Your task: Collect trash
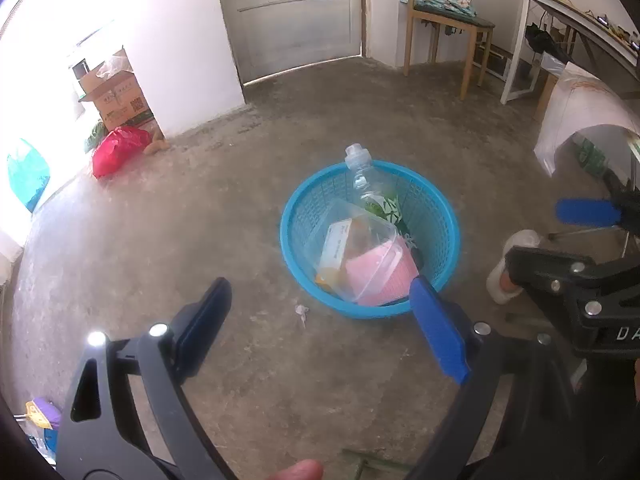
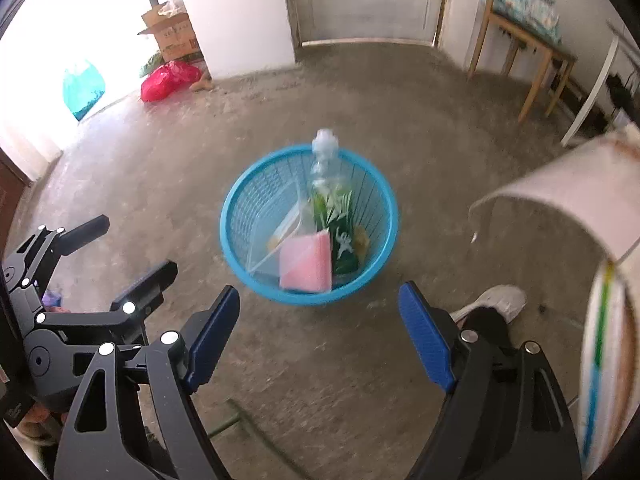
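Observation:
A blue mesh basket (image 1: 292, 216) (image 2: 234, 208) stands on the concrete floor. In it are a clear plastic bottle (image 1: 360, 176) (image 2: 325, 160), a clear plastic box (image 1: 352, 256), a pink pad (image 1: 384, 280) (image 2: 306, 268) and a green packet (image 2: 344, 240). A small crumpled wrapper (image 1: 301, 312) lies on the floor just left of the basket. My left gripper (image 1: 320, 284) (image 2: 136, 246) hangs open above that spot, with nothing between its fingers. My right gripper (image 2: 320, 292) (image 1: 536, 236) is open and empty too, just short of the basket's near rim.
A person's white shoe (image 1: 516, 268) (image 2: 496, 300) stands right of the basket. A big white sack (image 2: 560, 208) is at the right. Red bag (image 1: 116, 150), teal bag (image 1: 28, 172) and cardboard boxes (image 1: 116, 96) sit by the far left wall. A wooden chair (image 1: 444, 20) is at the back.

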Action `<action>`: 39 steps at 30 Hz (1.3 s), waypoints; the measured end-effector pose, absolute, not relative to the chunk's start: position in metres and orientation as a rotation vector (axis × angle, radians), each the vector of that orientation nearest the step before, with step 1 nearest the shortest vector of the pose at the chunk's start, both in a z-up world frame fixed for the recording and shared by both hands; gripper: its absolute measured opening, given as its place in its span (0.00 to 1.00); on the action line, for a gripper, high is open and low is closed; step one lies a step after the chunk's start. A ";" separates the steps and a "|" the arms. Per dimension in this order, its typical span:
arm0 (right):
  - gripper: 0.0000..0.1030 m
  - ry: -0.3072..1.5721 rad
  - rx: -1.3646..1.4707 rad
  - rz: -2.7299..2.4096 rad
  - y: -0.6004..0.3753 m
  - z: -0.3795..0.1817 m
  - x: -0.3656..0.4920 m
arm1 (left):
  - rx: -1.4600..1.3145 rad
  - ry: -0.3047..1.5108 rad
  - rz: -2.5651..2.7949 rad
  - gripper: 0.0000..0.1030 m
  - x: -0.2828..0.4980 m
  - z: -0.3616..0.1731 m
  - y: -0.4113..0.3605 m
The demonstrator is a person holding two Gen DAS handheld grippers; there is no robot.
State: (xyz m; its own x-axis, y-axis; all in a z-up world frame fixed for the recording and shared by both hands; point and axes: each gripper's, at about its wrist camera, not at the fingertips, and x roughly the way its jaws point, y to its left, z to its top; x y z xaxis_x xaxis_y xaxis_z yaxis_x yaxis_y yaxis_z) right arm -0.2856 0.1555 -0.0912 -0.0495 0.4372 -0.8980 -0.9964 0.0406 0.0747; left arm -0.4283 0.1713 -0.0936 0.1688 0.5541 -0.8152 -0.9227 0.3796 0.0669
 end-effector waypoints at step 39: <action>0.77 0.953 -0.890 1.594 0.153 -0.093 -0.311 | -0.580 0.952 1.124 0.86 -0.438 -0.101 0.169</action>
State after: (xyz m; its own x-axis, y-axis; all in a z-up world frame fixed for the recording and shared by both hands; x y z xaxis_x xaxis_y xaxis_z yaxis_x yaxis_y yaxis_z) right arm -0.3109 0.1531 -0.0932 -0.1949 0.3891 -0.9003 -0.9773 -0.1547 0.1447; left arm -0.4384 0.1694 -0.1011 0.1240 0.4869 -0.8646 -0.9330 0.3538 0.0654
